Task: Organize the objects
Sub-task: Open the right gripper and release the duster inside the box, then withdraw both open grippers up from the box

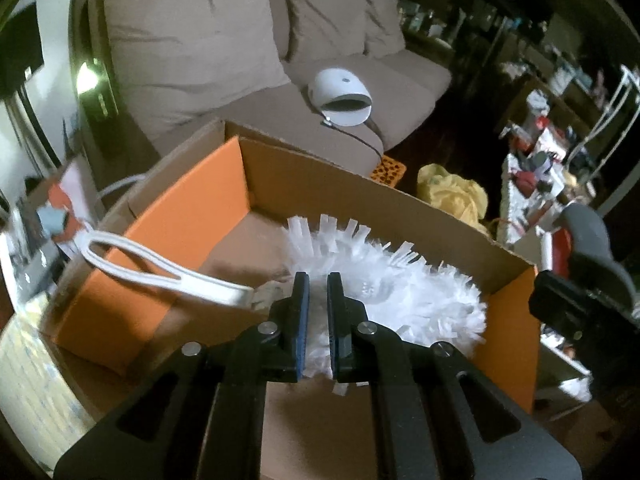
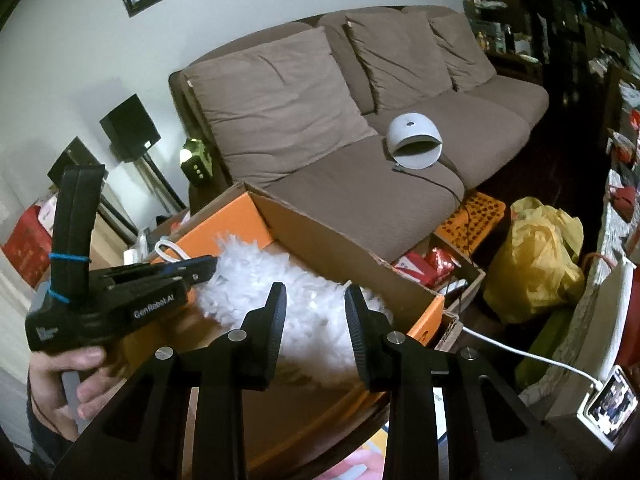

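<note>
Duster lies in your cardboard box, handle toward its left wall. "GenRobot.AI" is printed on your left gripper, clamped on the white fluff. Your right gripper hangs above it, fingers apart, empty.

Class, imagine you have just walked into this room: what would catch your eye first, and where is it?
First, the fluffy white duster lying inside the open orange cardboard box, its white loop handle sticking out over the box's left wall. The left gripper is nearly closed over the fluff; the right gripper stands open above it. Behind, a white domed device sits on the brown sofa.
</note>
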### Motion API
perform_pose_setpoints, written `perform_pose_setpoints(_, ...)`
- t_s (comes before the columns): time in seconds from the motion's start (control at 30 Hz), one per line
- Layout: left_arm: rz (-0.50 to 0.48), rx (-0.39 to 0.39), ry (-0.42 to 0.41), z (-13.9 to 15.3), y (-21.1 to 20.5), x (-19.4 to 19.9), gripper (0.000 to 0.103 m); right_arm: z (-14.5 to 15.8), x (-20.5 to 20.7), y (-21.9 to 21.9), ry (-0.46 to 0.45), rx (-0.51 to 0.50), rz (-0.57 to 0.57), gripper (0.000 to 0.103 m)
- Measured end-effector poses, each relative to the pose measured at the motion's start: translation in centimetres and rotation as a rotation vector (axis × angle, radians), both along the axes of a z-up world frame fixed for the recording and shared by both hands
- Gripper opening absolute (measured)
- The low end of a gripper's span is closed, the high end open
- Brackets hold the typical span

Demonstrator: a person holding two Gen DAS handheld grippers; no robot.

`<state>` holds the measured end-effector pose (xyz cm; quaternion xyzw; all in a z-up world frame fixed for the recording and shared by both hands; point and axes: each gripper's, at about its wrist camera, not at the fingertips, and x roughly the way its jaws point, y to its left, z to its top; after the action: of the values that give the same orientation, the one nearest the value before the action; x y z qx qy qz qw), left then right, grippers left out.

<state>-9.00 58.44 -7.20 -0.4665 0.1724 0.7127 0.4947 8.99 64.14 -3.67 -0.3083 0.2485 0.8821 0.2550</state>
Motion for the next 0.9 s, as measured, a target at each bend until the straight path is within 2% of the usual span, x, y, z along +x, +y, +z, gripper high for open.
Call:
perform_pose_setpoints(0.07,-0.022,-0.008,-0.021,-0.1,0.0,0.2,0.007,-0.1,0.0,-0.1,-0.001,-0.003,0.0,0.032)
perform_pose_setpoints(0.17,-0.071,0.023,0.025,1.5,-0.5,1.5,0.007,0.0,-0.1,-0.1,-0.001,-0.005,0.0,0.032)
perform_pose_setpoints(0.27,-0.07,0.055,0.044,2.7,-0.7,1.9,0.008,0.1,0.2,0.1,0.008,-0.003,-0.01,0.032)
perform_pose_setpoints(0.43,-0.041,0.058,0.039,3.3,-1.2,1.2,0.009,0.4,1.1,0.9,0.022,-0.013,-0.042,0.032)
perform_pose_setpoints(0.53,-0.038,0.116,0.028,5.2,-2.4,0.6,0.009,1.0,1.4,0.8,0.036,-0.009,-0.042,0.032)
perform_pose_setpoints(0.73,0.067,0.214,0.09,9.5,-6.2,-1.1,0.011,2.5,1.3,-0.9,0.066,0.01,-0.001,0.032)
perform_pose_setpoints(0.9,0.097,0.211,0.096,10.6,-8.5,-0.6,0.013,4.3,1.6,-2.7,0.103,0.065,0.006,0.032)
